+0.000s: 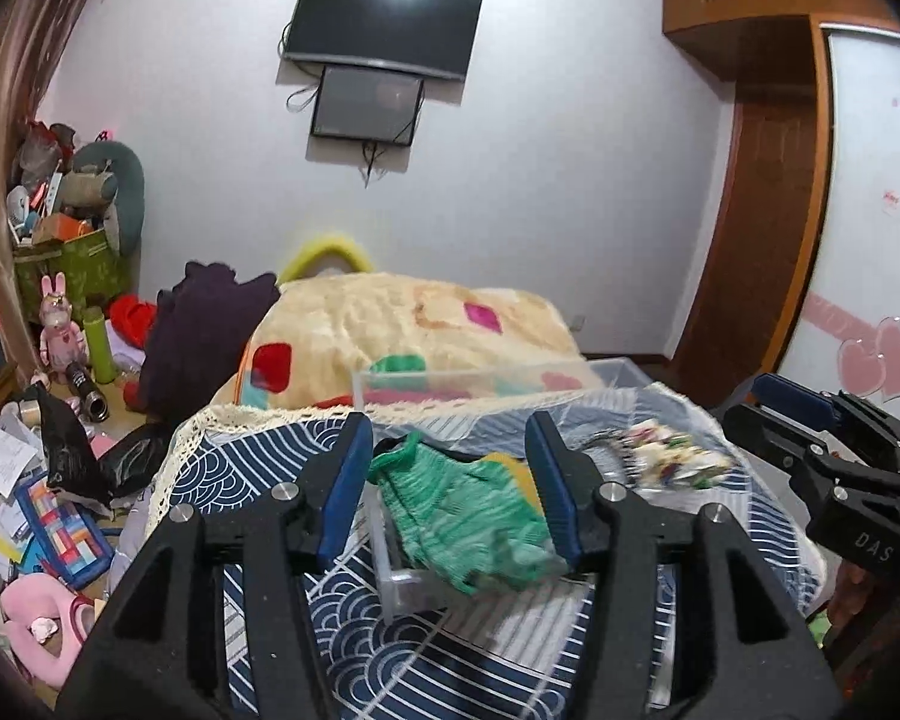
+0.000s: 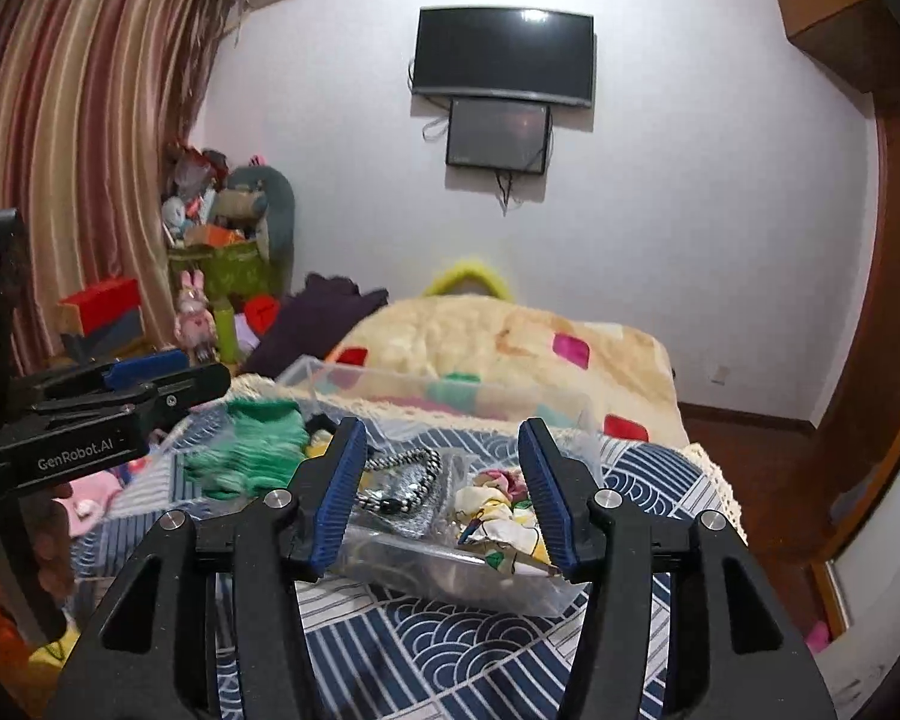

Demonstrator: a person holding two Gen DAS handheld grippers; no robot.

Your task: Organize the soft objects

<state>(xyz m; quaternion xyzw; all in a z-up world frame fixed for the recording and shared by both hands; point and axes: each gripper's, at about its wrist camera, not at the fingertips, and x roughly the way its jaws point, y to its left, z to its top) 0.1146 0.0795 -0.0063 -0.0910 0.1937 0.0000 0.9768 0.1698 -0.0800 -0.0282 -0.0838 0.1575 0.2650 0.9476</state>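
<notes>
A green knit cloth (image 1: 468,516) lies over a yellow piece in a clear plastic bin (image 1: 399,585) on the blue patterned bedspread (image 1: 390,660). My left gripper (image 1: 450,492) is open, its blue pads on either side of the green cloth, not closed on it. My right gripper (image 2: 444,492) is open over a second clear bin (image 2: 450,582) that holds a black-and-white patterned cloth (image 2: 399,486) and a colourful printed cloth (image 2: 504,516). The green cloth (image 2: 252,450) and the left gripper (image 2: 144,384) show at the left of the right wrist view.
A larger clear box (image 1: 480,384) stands behind the bins, before a cream blanket (image 1: 402,318). A dark purple cloth (image 1: 204,330) lies at the bed's left. Clutter covers the floor (image 1: 30,498) at left. A wooden wardrobe (image 1: 762,210) stands at right.
</notes>
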